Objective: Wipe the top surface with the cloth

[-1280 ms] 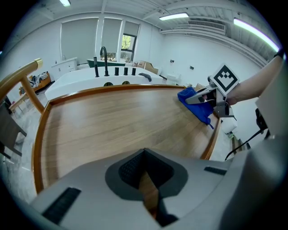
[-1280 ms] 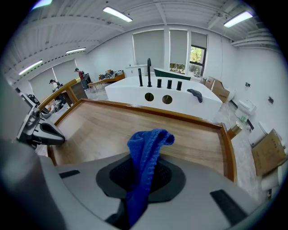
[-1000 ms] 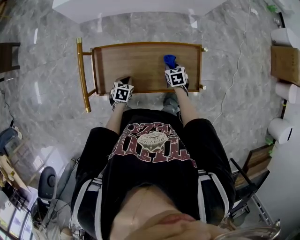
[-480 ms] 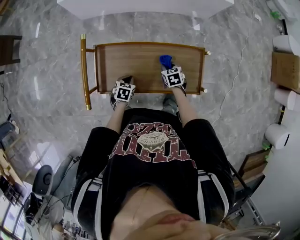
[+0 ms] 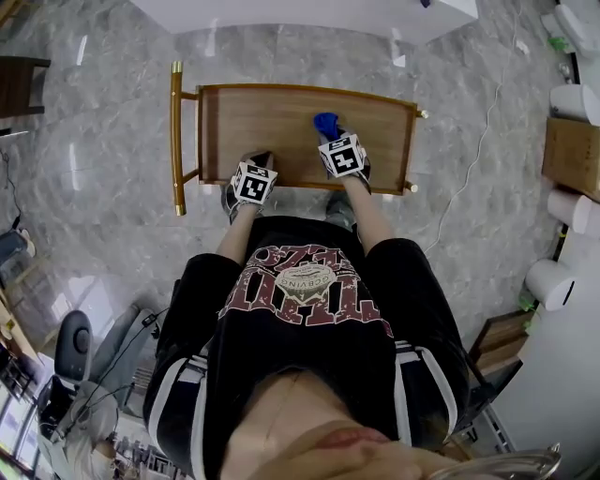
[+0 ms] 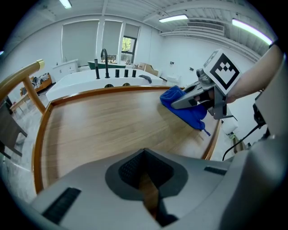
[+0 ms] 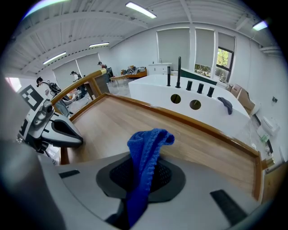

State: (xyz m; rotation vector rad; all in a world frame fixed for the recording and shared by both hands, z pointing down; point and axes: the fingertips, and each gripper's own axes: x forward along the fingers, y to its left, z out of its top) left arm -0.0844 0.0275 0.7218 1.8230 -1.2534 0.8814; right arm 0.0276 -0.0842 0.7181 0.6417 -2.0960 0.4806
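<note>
In the head view, you are standing at the near long side of a wooden top surface (image 5: 272, 117) with a raised rim, a gold handle (image 5: 175, 141) running along its left end. You are holding the left gripper (image 5: 255, 167) over the near edge of the wood. You are reaching the right gripper (image 5: 334, 139) farther in, right of centre, and the blue cloth (image 5: 325, 122) is bunching out just past its tip, toward the far rim. A white counter (image 5: 309, 14) is lying beyond the cart.

In the left gripper view, your left jaws are sitting pressed nearly together, leaving only a thin slit with bare wood showing through it and nothing caught between them. Off to the right, the other gripper is pointing leftward and down with the cloth hanging from its tip, the lower folds touching the wood near the right-hand rim. A black faucet (image 6: 105, 57) is rising from the white counter behind.

In the right gripper view, your right jaws are pinching the cloth. A blue fold is standing up out of them and curling over at the top. The left gripper is showing at the left edge, well apart from the cloth.
</note>
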